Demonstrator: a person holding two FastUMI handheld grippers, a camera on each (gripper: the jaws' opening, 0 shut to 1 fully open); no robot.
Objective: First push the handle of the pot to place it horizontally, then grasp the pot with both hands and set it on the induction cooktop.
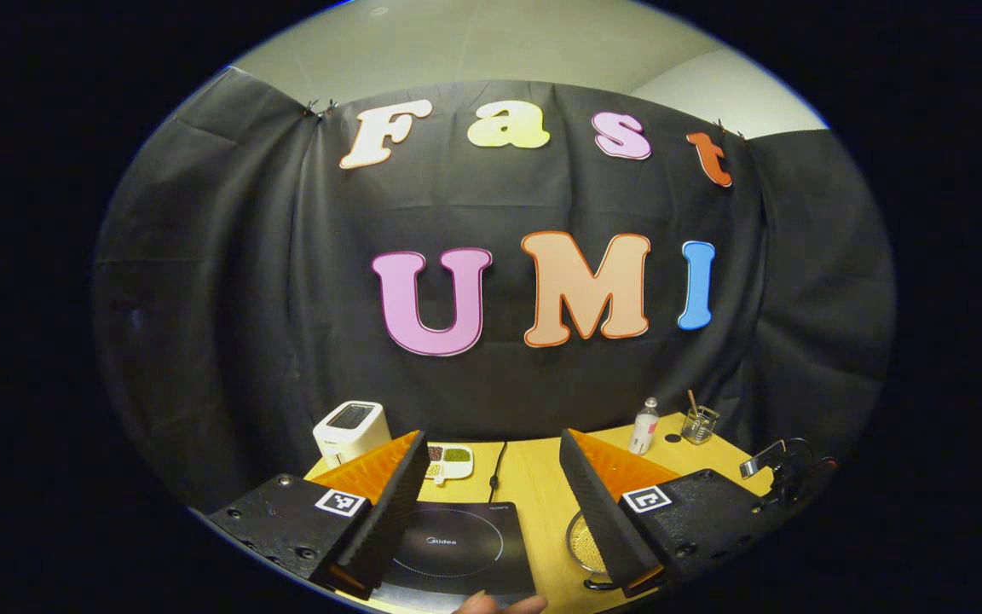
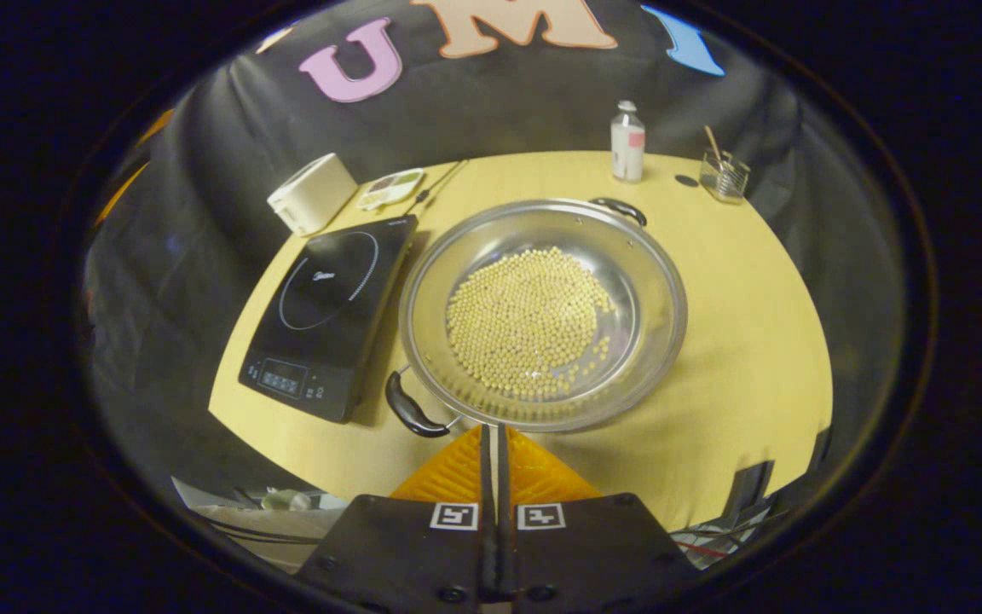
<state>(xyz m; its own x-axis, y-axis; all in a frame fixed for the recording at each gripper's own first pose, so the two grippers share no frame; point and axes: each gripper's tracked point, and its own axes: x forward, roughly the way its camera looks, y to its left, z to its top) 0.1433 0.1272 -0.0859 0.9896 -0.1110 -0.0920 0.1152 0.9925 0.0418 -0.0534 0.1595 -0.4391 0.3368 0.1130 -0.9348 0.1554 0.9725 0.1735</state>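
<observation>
In the right gripper view a wide steel pot (image 2: 649,266) stands on the yellow table (image 2: 747,358), with yellow beans (image 2: 525,322) in its bottom. One black handle (image 2: 413,411) points near-left, the other handle (image 2: 624,208) far-right. The black induction cooktop (image 2: 329,309) lies just left of the pot. My right gripper (image 2: 491,433) is shut on nothing, its tip at the pot's near rim, right of the near handle. In the left gripper view my left gripper (image 1: 491,512) hangs open above the cooktop (image 1: 457,546), with the pot's edge (image 1: 583,542) beside its right finger.
A white appliance (image 2: 310,193) and a small dish (image 2: 390,189) sit behind the cooktop. A bottle (image 2: 627,141) and a glass with a stick (image 2: 723,176) stand at the table's far edge. A fingertip (image 1: 499,604) shows at the bottom of the left gripper view.
</observation>
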